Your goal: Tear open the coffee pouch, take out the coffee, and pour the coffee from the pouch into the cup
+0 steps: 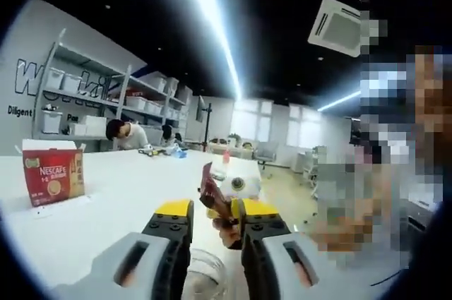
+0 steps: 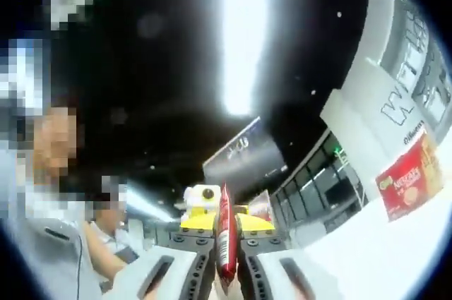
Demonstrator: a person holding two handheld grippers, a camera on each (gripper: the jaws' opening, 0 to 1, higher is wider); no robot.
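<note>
Jaws of my left gripper point(image 1: 210, 217) stand parted in the left gripper view, gripping nothing; between their yellow tips I see the red coffee pouch point(image 1: 212, 195), tilted, and behind it the other gripper point(image 1: 239, 188). A clear glass cup point(image 1: 201, 274) sits on the white table point(image 1: 120, 201) just under the jaws. A red Nescafe box point(image 1: 53, 173) stands near the table's left edge. In the right gripper view my right gripper point(image 2: 225, 243) is clamped on the pouch point(image 2: 226, 238), held upright, edge-on; the Nescafe box point(image 2: 411, 176) shows far right
</note>
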